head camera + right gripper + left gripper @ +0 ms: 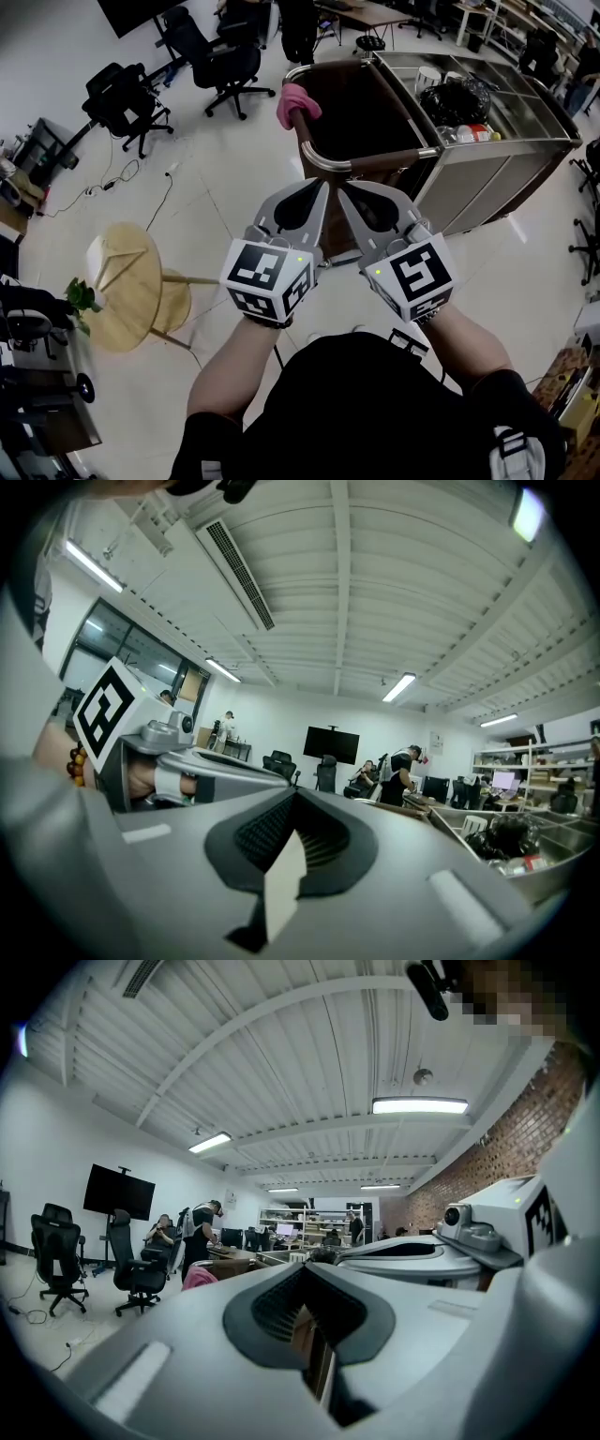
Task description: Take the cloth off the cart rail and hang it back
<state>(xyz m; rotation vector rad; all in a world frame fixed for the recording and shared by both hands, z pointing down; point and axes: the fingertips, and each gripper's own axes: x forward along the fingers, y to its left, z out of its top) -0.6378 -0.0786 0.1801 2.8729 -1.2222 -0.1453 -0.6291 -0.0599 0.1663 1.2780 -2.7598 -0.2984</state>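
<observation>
Ahead of the left tongs (322, 187) and right tongs (341, 190), slightly leftward, the pink cloth (297, 103) is seen draped over the cart rail (325, 165). Both tongs are found shut, nothing gripped.

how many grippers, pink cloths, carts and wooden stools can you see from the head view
grippers: 2, left gripper and right gripper
pink cloth: 1
cart: 1
wooden stool: 1
total: 5
</observation>
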